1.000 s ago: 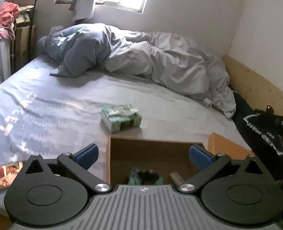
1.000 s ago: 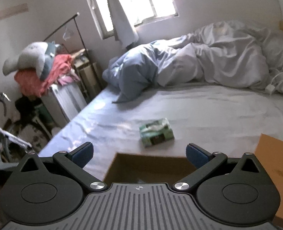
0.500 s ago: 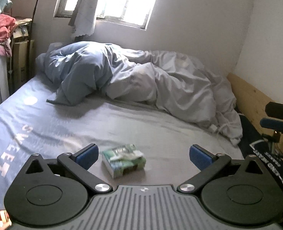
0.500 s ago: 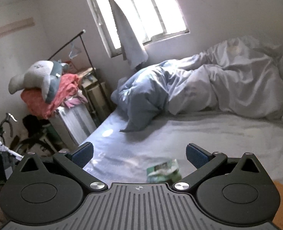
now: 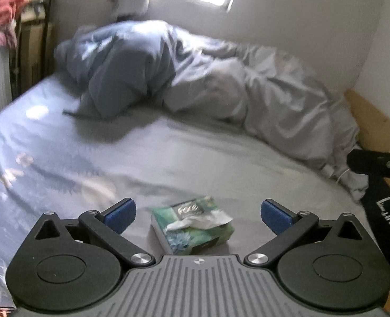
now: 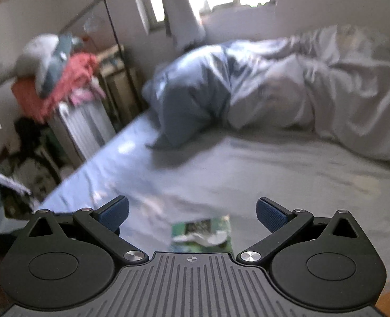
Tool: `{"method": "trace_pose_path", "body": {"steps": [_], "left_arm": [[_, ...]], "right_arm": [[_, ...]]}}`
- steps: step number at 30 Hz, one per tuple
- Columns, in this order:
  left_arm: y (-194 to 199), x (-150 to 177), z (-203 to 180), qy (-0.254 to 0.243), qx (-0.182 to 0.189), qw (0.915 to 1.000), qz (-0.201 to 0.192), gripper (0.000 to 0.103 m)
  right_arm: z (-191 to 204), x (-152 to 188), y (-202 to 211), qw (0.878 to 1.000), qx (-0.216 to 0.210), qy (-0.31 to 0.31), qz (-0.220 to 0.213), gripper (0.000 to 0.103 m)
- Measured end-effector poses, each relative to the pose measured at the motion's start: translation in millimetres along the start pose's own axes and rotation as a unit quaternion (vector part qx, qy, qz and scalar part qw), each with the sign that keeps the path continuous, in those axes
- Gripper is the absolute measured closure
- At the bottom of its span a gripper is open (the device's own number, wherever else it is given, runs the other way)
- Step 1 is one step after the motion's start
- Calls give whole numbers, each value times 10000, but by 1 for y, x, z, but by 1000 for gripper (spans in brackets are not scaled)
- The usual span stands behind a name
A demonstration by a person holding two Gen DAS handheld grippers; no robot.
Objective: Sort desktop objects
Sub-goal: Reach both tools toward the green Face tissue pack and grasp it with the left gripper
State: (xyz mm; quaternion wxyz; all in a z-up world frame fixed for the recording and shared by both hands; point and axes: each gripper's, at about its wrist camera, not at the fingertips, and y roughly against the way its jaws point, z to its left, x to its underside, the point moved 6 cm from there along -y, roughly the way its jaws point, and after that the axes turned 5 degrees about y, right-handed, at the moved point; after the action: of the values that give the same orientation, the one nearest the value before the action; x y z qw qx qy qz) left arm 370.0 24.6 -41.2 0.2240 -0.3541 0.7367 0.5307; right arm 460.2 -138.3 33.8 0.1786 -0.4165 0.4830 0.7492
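Between both hand-held grippers' spread fingers, the tissue pack (image 5: pixel 192 227) now sits nearer

You have one green tissue box (image 5: pixel 192 228) (image 6: pixel 202 235) lying flat on the bed sheet (image 5: pixel 168 158) (image 6: pixel 274 174), a white tissue sticking from its top, well apart from the rumpled duvet (image 5: pixel 221 79) (image 6: pixel 300 87).

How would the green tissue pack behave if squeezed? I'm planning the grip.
The green tissue pack looks like a soft wrapped block, so it would probably dent rather than resist. It lies flat on the bed sheet, so it is unlikely to roll. The loose tissue on top may slip out.
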Motion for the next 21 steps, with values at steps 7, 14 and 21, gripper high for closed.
{"method": "trace_pose_path", "body": {"steps": [7,14,21], "left_arm": [[-73,19,31,286,-65,9973,668,0],[-124,23,56,617,-21,9898,1284,6],[-145,33,65,751,103,9853,1529,27]], "right_arm": [[-23,30,-96,9962,-121,-31,866,2],[-49,64,-169,9872,-67,22,1595,37],[-58,89,-209,9807,-236,-232,1928,54]]}}
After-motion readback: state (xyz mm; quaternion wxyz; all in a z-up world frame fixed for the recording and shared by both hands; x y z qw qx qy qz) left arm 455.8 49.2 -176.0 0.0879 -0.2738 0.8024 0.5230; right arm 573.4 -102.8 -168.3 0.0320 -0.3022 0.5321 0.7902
